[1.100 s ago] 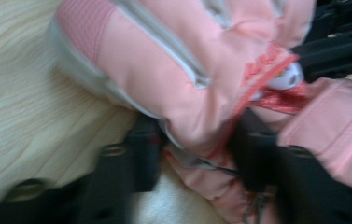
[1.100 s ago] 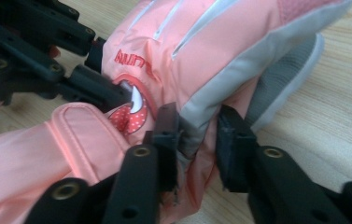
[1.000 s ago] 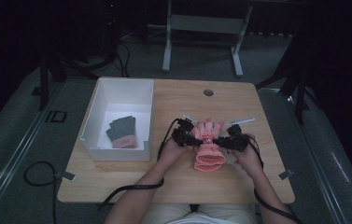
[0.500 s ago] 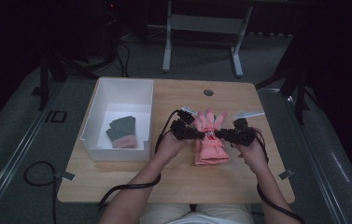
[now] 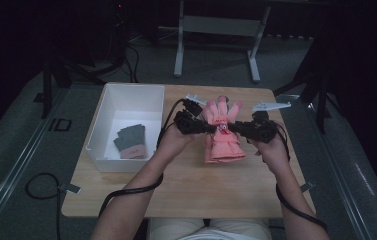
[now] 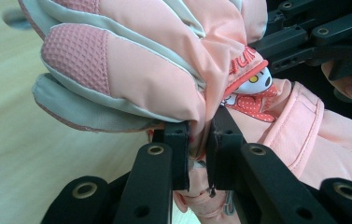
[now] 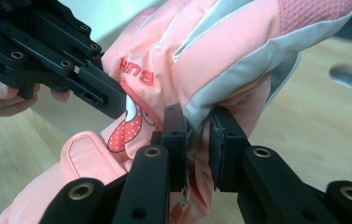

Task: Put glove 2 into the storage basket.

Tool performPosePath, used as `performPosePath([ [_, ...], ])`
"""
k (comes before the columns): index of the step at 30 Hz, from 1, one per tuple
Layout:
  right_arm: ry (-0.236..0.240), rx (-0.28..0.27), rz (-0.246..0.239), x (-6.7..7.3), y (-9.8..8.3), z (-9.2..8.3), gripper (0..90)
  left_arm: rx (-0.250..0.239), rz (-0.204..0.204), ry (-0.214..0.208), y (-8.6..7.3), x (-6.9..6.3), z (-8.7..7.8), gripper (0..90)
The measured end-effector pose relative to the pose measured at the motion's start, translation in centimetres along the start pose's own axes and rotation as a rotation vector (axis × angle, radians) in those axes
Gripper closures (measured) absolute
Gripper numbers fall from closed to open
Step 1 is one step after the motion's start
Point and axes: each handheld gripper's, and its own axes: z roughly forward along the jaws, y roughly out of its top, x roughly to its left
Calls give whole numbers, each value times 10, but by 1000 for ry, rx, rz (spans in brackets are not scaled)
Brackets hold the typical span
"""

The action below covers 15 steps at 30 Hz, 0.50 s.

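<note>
The pink glove (image 5: pixel 222 135) is hanging between the two grippers above the table (image 5: pixel 186 192), just right of the middle, fingers pointing away from the person and cuff drooping toward them. The left gripper (image 6: pixel 197 140) is pinching a fold of fabric at the glove's left edge, jaws nearly together with only cloth between them. The right gripper (image 7: pixel 197 140) is doing the same on the opposite edge, holding a bunched seam where pink meets grey.

Risk, as judged: both grips are taking thin gathered fabric, not the padded body. If the hands are pulling apart unevenly, one fold could be slipping out and the glove swinging down from the other gripper. The cuff is hanging loose and could be dragging on the table if the hands are dropping.

Room for moving: the white bin (image 5: pixel 107 127) is standing at the left part of the table, open on top, with a dark glove (image 5: pixel 130 142) lying on its floor. Its near wall is standing between the pink glove and the bin floor, so the load needs lifting over. The table to the front and right is bare. Cables (image 5: pixel 126 192) are trailing off the near edge.
</note>
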Motion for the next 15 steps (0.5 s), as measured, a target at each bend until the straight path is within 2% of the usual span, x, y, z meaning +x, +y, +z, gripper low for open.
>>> performPosePath([
  [7,13,-38,-37,16,36,-2,781,-13,30,42,19,2,-38,803],
  [15,42,-49,-69,37,69,13,781,-1,24,90,25,13,-79,803],
])
